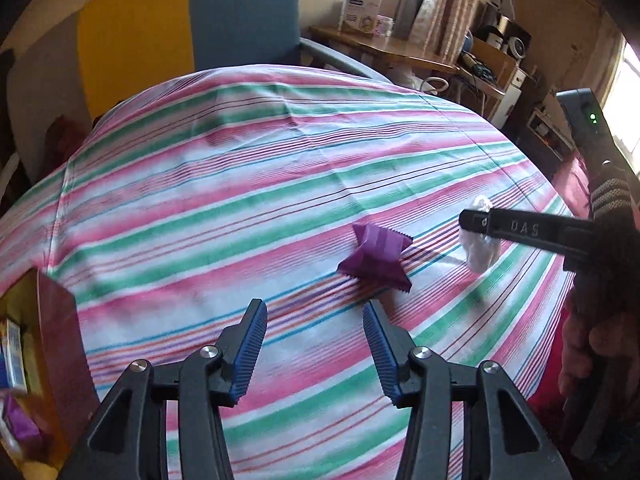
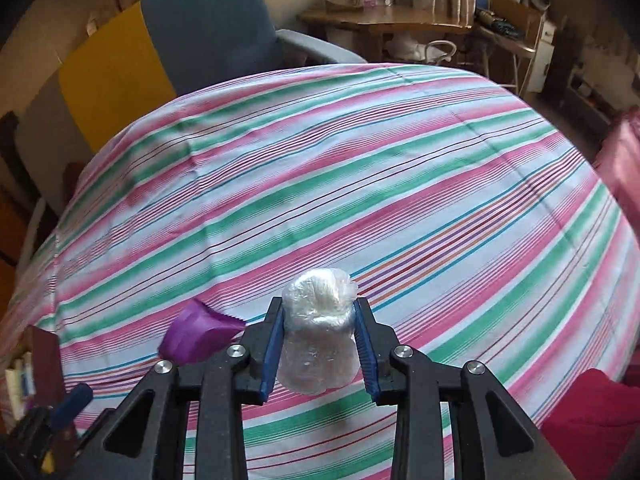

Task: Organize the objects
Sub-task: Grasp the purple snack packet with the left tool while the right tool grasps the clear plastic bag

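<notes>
A purple wrapped packet (image 1: 375,256) lies on the striped tablecloth (image 1: 240,184), just ahead and right of my left gripper (image 1: 315,309), which stands open with nothing between its blue pads. To the right, a clear plastic-wrapped white bundle (image 1: 480,248) sits between the fingers of my right gripper (image 1: 472,220). In the right wrist view that right gripper (image 2: 319,304) is shut on the wrapped bundle (image 2: 320,332), both pads pressing its sides. The purple packet (image 2: 198,336) lies just to its left.
A brown box (image 1: 52,344) holding small packets stands at the table's left edge; the brown box (image 2: 36,364) also shows in the right wrist view. A blue chair (image 1: 244,16) and a yellow panel (image 1: 132,52) stand behind the table. A wooden desk (image 2: 384,20) with boxes lies beyond.
</notes>
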A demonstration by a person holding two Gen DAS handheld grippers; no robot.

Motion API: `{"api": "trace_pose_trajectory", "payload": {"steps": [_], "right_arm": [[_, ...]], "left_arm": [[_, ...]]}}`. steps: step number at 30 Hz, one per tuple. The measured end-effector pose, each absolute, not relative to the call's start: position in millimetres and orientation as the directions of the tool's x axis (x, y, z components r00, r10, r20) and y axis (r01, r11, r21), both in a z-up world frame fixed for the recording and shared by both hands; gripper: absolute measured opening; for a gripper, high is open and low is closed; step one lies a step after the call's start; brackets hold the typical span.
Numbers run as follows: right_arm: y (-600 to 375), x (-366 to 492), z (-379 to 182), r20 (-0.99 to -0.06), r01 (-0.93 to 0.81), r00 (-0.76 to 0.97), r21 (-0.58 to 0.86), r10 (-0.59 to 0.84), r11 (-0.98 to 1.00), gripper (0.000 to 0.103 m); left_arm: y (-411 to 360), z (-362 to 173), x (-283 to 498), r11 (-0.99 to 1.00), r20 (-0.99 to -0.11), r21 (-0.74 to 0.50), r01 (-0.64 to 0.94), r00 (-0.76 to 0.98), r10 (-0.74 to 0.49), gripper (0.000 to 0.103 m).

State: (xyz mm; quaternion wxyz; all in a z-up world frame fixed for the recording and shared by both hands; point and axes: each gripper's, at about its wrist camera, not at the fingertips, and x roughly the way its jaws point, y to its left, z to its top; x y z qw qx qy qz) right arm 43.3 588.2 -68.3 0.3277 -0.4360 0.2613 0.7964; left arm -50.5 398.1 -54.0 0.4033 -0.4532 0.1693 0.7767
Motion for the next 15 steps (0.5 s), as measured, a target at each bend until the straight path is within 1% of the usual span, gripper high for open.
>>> {"api": "trace_pose_trajectory", "payload": {"steps": [4, 11, 15], "right_arm": [[598.2, 43.9, -74.3, -0.891, -0.769, -0.378, 0.15, 0.253, -0.621, 0.034], [613.4, 53.6, -82.2, -0.903, -0.803, -0.372, 0.196, 0.215, -0.562, 0.035], [614.7, 54.3, -84.4, -0.907, -0.806, -0.371, 0.208, 0.2, -0.554, 0.036]], "left_arm": [[423.2, -56.6, -50.4, -0.564, -0.848, -0.067, -0.823, -0.251, 0.467, 0.051], [466.2, -64.3, -44.9, -0.448, -0.857, -0.026, -0.893, -0.211, 0.471, 0.052], [486.3, -77.2, -46.0, -0.413, -0.872, -0.003, -0.911, -0.2, 0.448, 0.052]]}}
